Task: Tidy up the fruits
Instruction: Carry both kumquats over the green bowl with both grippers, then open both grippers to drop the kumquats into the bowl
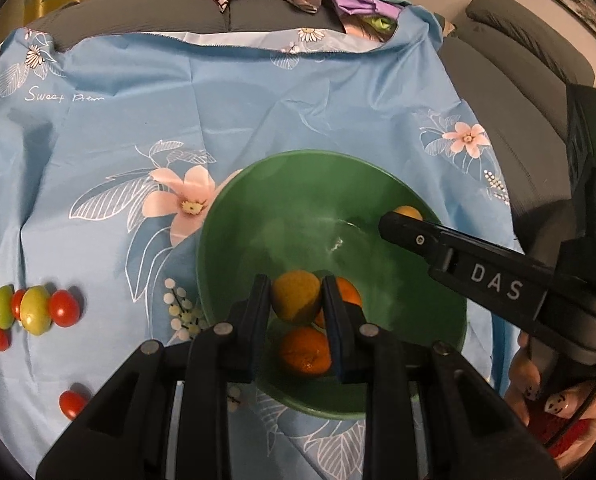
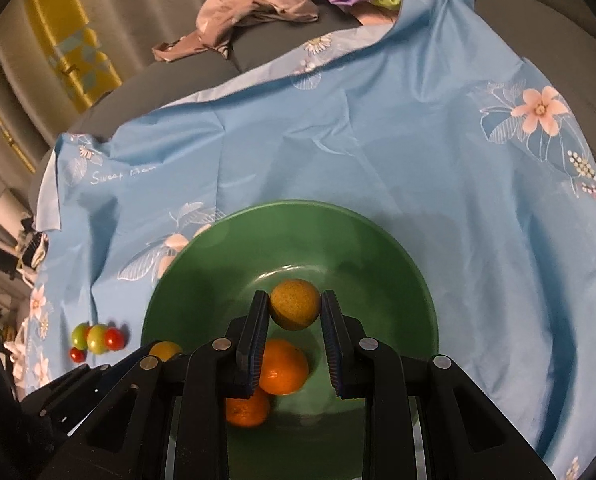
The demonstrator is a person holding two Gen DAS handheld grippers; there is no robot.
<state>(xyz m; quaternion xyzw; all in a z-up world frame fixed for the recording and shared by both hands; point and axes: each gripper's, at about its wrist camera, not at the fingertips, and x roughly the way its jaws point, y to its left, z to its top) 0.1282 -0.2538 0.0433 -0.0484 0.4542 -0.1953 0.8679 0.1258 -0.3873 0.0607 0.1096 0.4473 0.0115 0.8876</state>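
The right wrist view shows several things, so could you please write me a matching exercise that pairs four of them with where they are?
Things:
1. yellow fruit
2. two oranges
3. small tomatoes
4. pink garment

Places:
A. on the blue cloth, left of the bowl
B. on the grey sofa, beyond the cloth
C. lying loose inside the green bowl
D. between the fingers of the right gripper

Pairs: 1-D, 2-C, 3-A, 4-B
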